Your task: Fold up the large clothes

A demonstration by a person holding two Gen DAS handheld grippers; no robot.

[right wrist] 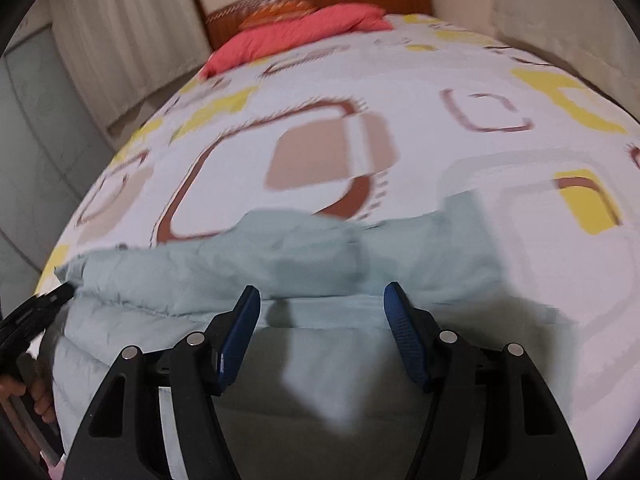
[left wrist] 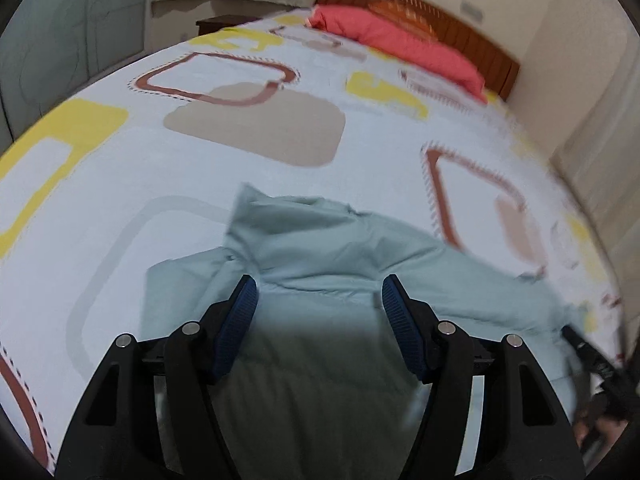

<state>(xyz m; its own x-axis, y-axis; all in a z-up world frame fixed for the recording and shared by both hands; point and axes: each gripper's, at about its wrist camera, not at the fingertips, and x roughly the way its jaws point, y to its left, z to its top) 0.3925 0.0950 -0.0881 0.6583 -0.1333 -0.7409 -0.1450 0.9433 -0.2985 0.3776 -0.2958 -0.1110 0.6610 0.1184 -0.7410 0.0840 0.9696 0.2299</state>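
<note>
A pale green padded garment (left wrist: 320,240) lies crumpled on the bed, with a sleeve spread out to each side. My left gripper (left wrist: 319,284) hovers over its middle, open, with only cloth below the blue pads (left wrist: 244,312). In the right wrist view the same garment (right wrist: 304,248) stretches across the near bed. My right gripper (right wrist: 323,290) stands open above it, gripping nothing. The black frame of the left tool (right wrist: 36,312) shows at the garment's left end, held by a person's hand (right wrist: 40,396).
The bedsheet (left wrist: 120,184) is white with yellow, brown and beige squares. A red pillow (left wrist: 400,44) lies against the wooden headboard (left wrist: 460,28). Curtains (right wrist: 120,40) and walls close in on both sides of the bed.
</note>
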